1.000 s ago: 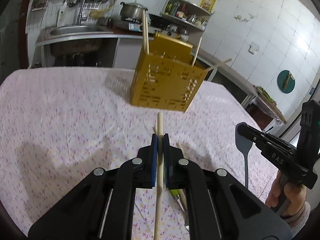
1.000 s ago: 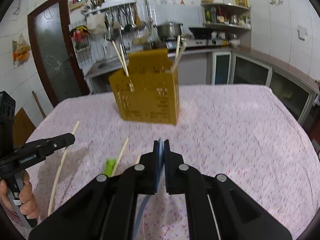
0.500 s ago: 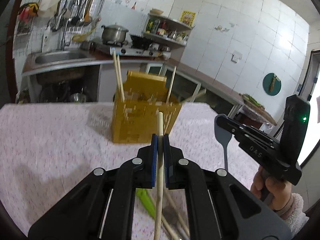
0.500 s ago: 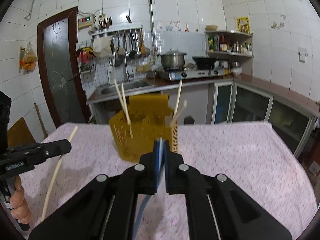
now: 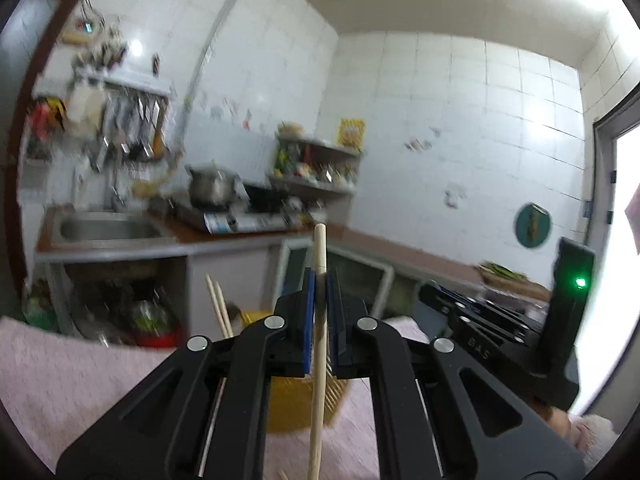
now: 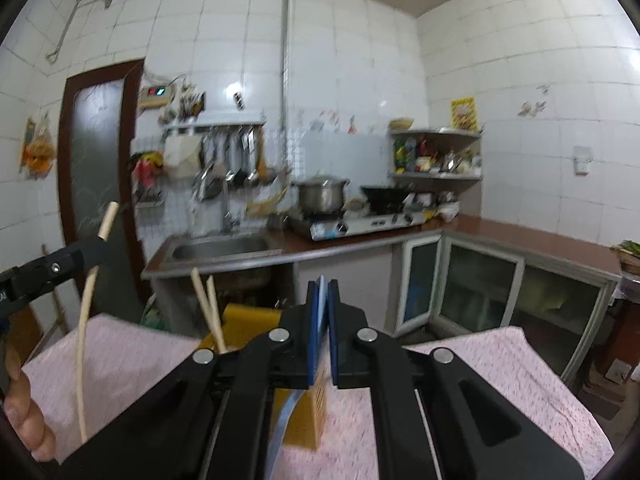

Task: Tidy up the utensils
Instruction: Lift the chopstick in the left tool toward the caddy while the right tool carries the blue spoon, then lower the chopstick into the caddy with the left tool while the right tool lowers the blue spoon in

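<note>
Nearest in the left wrist view, the left hand-held gripper (image 5: 319,280) is closed tight on a pale wooden chopstick (image 5: 318,344), which runs up between the blue pads and pokes out past the tips. In the right wrist view the same chopstick (image 6: 89,312) shows at the far left, clamped near its upper end and hanging down in a slight curve, with fingers (image 6: 24,420) of the person's hand below it.

The right hand-held gripper (image 6: 324,284) is also squeezed nearly shut. A thin grey-blue handle (image 6: 282,420) runs down from between its pads; what kind of utensil it belongs to cannot be told from this view. In the left wrist view that gripper (image 5: 430,294) sits at the right, with a green light on its body.

Just beyond both grippers stands a yellow slotted utensil basket (image 6: 248,316) on the table (image 6: 120,356), which is covered in a pink flowered cloth. Two chopsticks (image 6: 206,304) stick up out of its left side, leaning a little. The left gripper hides most of the basket (image 5: 292,408) in its own view.

Farther off is the kitchen counter with a steel sink (image 6: 220,248), a pot (image 6: 322,194) on a stove, hanging ladles and a corner shelf (image 6: 436,154) of bottles.
</note>
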